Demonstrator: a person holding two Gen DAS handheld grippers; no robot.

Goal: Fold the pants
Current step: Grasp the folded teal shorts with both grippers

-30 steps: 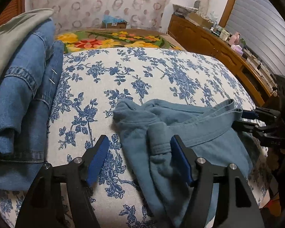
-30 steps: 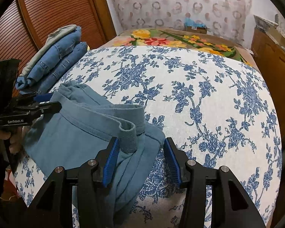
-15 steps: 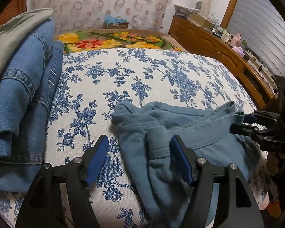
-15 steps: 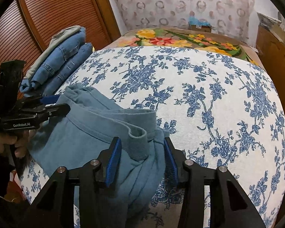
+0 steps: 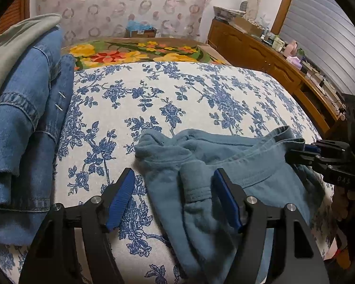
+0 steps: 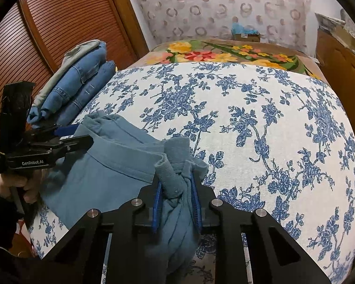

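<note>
Blue-grey pants (image 5: 248,165) lie bunched on the near edge of the flowered bedspread (image 5: 177,99), waistband towards the room. My left gripper (image 5: 174,196) is open over the waistband's left end. Its jaws are closing a little; a fold of cloth sits between them, near the right pad, and the left pad is over bare bedspread. My right gripper (image 6: 176,189) is closing its jaws on the waistband's other end, and the pads press on bunched fabric of the pants (image 6: 111,172). Each gripper also shows in the other's view: right gripper (image 5: 319,156), left gripper (image 6: 66,137).
A stack of folded jeans (image 5: 23,130) with a grey garment on top lies along the bed's left side. A bright flowered blanket (image 5: 139,54) covers the far end. A wooden dresser (image 5: 272,54) runs along the right, a louvred wooden door (image 6: 47,23) along the left.
My right gripper's jaws have come together on the waistband end, which is now squeezed into a bunch. The left gripper has stayed where it was, jaws nearly as wide.
</note>
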